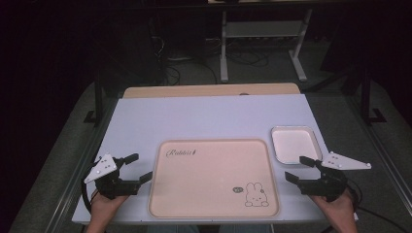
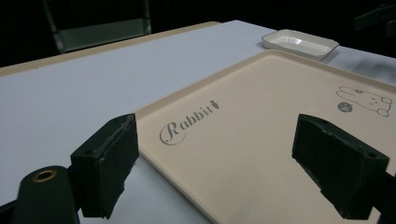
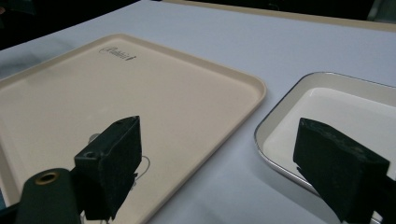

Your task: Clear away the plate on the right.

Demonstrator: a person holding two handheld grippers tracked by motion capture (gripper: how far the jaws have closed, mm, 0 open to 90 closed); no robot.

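On the white table [image 1: 204,116]: beige rabbit tray [image 1: 214,179], centred; small white dish [image 1: 295,144] just beside its right edge. Left gripper [image 1: 135,168], jaws spread, at the tray's left edge. Right gripper [image 1: 299,169], jaws spread, near the dish.

White table top [image 1: 209,116] noted beneath left gripper [image 1: 140,166] and right gripper [image 1: 296,168]; wooden strip [image 1: 209,90] seen far ahead; grey stand [image 1: 262,29] and cables [image 1: 243,58] recorded beyond.

Black two-jaw left tool [image 1: 135,168], grey three-cornered plate; matching right tool [image 1: 297,168], black cable
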